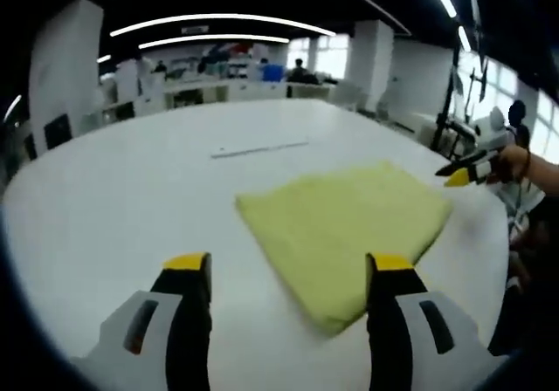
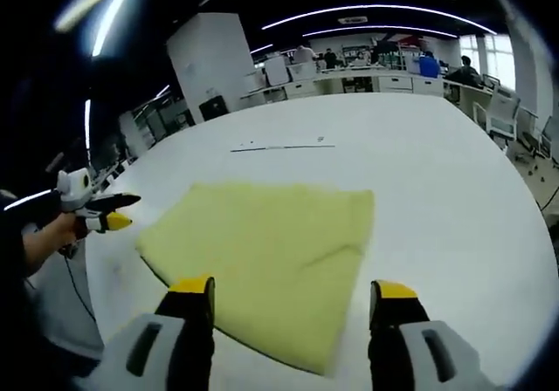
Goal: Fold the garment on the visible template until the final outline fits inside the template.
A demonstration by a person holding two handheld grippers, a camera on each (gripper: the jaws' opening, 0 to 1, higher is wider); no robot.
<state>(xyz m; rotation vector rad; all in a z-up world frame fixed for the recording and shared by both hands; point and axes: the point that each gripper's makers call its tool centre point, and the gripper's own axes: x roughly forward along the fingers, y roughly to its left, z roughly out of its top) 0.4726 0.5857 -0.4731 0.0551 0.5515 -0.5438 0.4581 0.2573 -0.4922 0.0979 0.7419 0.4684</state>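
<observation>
A yellow-green garment [image 1: 349, 221] lies folded flat in a rough rectangle on the white table [image 1: 131, 190]. In the left gripper view my left gripper [image 1: 290, 269] is open above the table, and the cloth's near corner reaches in beside its right jaw. At the right edge a hand holds my right gripper [image 1: 467, 174] just past the cloth's far corner. In the right gripper view the garment [image 2: 262, 251] spreads ahead, and my right gripper [image 2: 293, 291] hangs open over its near edge. A hand at the left holds my left gripper [image 2: 109, 215] off the cloth's left corner.
A thin dark line [image 1: 259, 150] marks the table beyond the garment, also seen as the line [image 2: 284, 147]. Desks, chairs and seated people [image 2: 428, 64] fill the far room. A white pillar [image 2: 214, 64] stands behind. The table's edge [image 2: 537, 234] curves close on the right.
</observation>
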